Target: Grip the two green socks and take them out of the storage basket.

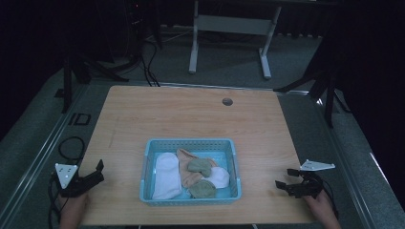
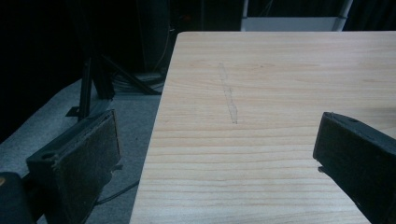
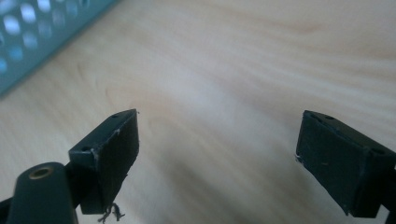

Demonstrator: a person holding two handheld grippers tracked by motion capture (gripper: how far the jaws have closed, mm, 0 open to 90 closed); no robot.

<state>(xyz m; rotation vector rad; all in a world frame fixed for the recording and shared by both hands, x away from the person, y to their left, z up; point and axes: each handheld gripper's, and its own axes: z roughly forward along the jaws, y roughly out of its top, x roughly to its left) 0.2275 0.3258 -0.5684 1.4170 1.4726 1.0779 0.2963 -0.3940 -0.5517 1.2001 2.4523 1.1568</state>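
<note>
A light blue basket (image 1: 190, 143) sits near the front middle of the wooden table (image 1: 191, 114). Inside lie a white sock (image 1: 166, 175), a peach sock (image 1: 186, 171), two grey-green rolled socks (image 1: 199, 166) and another white piece (image 1: 220, 177). My left gripper (image 1: 98, 171) rests open at the table's front left edge, well left of the basket. My right gripper (image 1: 285, 180) rests open at the front right, with bare wood between its jaws. In the left gripper view the gripper (image 2: 219, 140) spans the table's left edge. The right gripper (image 3: 217, 135) faces the basket's wall (image 3: 42, 32).
A round cable hole (image 1: 227, 101) sits at the table's far side. Black tripod legs (image 1: 90, 67) stand off the far left corner, and more stand to the right (image 1: 320, 86). A white desk frame (image 1: 229, 28) stands beyond. Cables (image 1: 71, 145) lie on the grey floor.
</note>
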